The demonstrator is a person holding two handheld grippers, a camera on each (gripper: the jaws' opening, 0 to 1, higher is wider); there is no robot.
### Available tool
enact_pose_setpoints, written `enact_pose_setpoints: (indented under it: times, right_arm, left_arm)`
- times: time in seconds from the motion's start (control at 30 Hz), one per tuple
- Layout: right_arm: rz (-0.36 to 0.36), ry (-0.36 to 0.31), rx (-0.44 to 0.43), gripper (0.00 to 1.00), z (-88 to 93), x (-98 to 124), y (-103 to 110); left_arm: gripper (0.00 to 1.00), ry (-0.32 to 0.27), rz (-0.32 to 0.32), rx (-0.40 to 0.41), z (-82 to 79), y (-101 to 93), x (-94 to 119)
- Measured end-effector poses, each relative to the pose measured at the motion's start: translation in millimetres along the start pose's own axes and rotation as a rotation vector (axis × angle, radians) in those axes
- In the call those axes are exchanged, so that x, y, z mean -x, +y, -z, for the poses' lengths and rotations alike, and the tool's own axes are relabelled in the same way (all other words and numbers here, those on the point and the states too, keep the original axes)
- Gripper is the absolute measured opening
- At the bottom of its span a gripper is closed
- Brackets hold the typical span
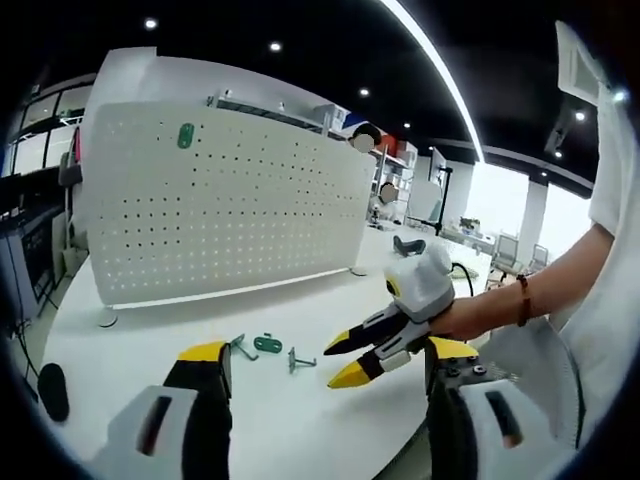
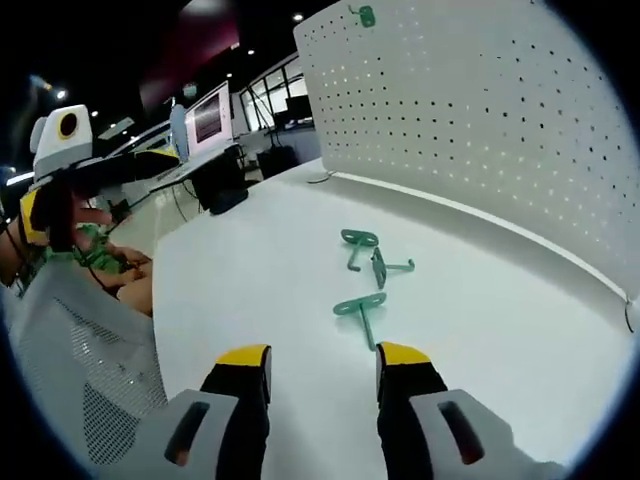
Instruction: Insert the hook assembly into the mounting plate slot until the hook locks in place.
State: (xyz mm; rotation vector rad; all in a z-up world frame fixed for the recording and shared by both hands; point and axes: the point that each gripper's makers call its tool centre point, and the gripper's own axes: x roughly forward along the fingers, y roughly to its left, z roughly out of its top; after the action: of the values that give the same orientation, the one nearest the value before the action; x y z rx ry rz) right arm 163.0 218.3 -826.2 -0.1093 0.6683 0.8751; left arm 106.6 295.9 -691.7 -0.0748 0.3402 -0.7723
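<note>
Three green hooks (image 2: pixel 362 275) are left lying loose on the white surface (image 2: pixel 500 330), near the pegboard (image 2: pixel 480 110). Both tools, right tool (image 2: pixel 322 365) and left tool (image 1: pixel 322 365), are held apart and empty, ready for picking.

Matt white perforated pegboard (image 2: pixel 480 130) (metal-looking), smooth table (image 2: pixel 260 300), green hooks (image 2: pixel 362 308)

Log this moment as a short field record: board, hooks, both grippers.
pegboard: white, upright on the table, one green hook already mounted near its top
loose hooks: three green ones lying on the white table
left gripper: open, empty, above the table edge
right gripper: open, empty, nearest loose hook just ahead of its jaws
</note>
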Motion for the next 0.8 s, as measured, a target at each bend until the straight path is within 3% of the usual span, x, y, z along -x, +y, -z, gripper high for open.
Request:
enact_pose_setpoints:
  times: [0.37,0.6,0.8]
  right_arm:
    - [0.006,0.014,0.011,0.34,1.9,-6.9,-2.3]
    - [0.027,0.006,0.009,0.23,-3.1,-13.1,-8.1]
    - [0.021,0.011,0.019,0.24,-6.6,-20.0,-10.8]
  left_arm:
    - [0.80,0.025,-0.002,0.012,10.1,-0.4,5.3]
    - [0.80,0.014,-0.005,0.017,5.6,-3.1,9.2]
    - [0.81,0.021,0.005,-0.001,4.7,-5.7,8.7]
